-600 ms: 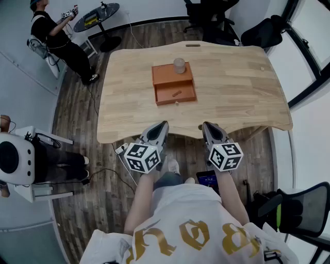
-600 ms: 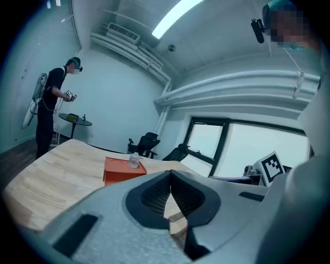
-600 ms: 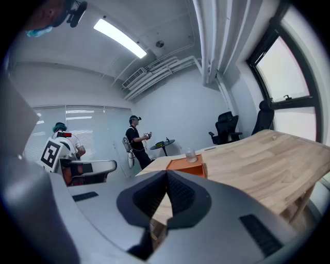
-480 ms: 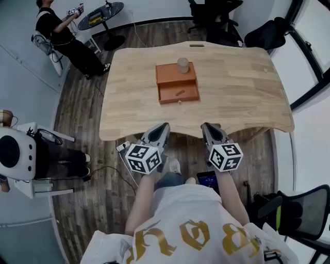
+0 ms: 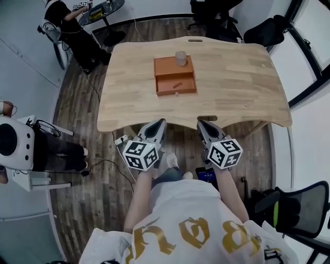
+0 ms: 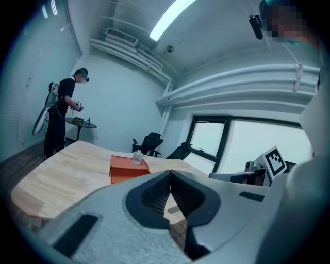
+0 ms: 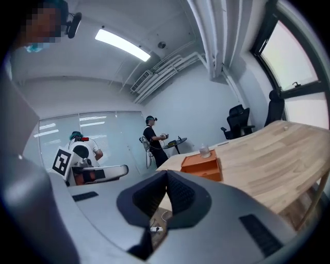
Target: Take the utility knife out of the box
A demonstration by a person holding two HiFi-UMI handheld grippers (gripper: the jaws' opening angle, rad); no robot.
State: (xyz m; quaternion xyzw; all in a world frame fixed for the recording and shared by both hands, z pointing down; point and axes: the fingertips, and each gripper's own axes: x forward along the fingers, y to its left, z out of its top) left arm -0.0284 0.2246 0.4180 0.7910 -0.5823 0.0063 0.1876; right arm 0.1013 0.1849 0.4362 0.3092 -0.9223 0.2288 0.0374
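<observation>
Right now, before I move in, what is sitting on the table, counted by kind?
orange box: 1
utility knife, lying in the box's open drawer: 1
clear container, standing on top of the box: 1
Total: 3

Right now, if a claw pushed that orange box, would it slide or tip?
Likely slides: the orange box sits low and flat on the table. The small jar on top might topple; the open drawer may shift.

Wooden table (image 5: 242, 87) on plank floor (image 5: 77, 129) — black office chairs (image 5: 211, 20) behind, a person (image 5: 64, 18) at a round side table (image 5: 103, 7).
</observation>
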